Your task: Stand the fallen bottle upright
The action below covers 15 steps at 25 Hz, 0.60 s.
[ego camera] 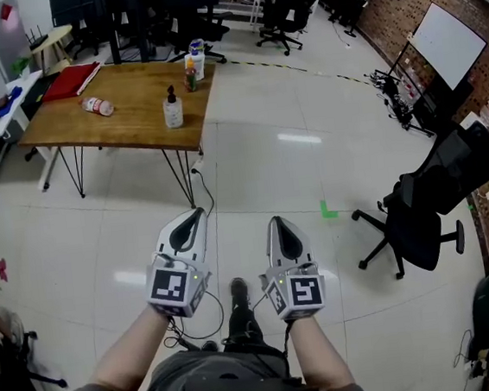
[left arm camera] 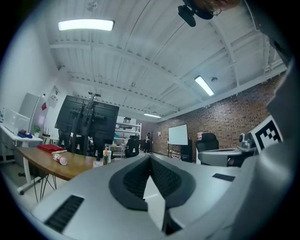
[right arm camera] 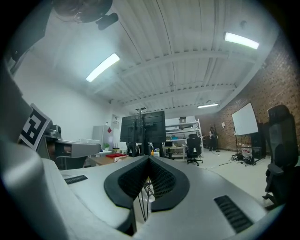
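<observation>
One wooden bench [ego camera: 123, 116] on hairpin legs stands at the upper left of the head view, well apart from the tongs. On it, from the left, are four kinds of thing. One red folder [ego camera: 72, 80] lies flat. One fallen bottle [ego camera: 96, 106], clear with a red label, lies on its side just beside the folder. One pump bottle [ego camera: 173, 109] stands upright near the bench's near right edge. What look like two small bottles [ego camera: 194, 68] stand together at the far right corner, though at this size the count is not certain. The labels are too small to read.

Lower in the frame, over the pale floor [ego camera: 77, 251], two tools are held level side by side. Each carries one marker cube [ego camera: 172, 286] of black-and-white squares. The left tongs [ego camera: 196, 213] are pressed together, pads meeting at the tips and gripping nothing; the right tongs [ego camera: 278, 222] are the same.

One green tape mark [ego camera: 329, 212] lies on the floor to their right. Further right stands one black office chair [ego camera: 428, 210]. One whiteboard [ego camera: 447, 43] is set by the brick wall [ego camera: 400, 18].
</observation>
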### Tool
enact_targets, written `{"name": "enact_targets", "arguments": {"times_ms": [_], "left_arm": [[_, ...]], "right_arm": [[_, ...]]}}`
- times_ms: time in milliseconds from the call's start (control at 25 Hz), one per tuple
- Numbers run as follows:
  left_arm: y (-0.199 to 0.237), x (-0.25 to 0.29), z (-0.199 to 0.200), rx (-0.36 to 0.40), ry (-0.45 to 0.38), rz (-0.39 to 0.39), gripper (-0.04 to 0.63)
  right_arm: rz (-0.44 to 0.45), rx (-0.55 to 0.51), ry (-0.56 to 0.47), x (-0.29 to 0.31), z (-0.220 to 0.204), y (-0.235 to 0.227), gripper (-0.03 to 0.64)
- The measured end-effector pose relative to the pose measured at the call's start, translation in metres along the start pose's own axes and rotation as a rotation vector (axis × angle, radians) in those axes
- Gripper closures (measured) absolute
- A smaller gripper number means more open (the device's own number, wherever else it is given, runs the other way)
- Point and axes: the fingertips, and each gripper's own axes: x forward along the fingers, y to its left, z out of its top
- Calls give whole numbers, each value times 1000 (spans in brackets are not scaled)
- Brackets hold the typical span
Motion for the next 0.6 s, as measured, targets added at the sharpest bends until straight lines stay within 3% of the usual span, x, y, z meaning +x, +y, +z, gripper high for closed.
{"name": "enact_targets", "arguments": {"times_ms": [600], "left_arm": [[27,224,6,-29,35,98,578]], "right_arm": [[61,79,-4,183,-2,-159,615]]}}
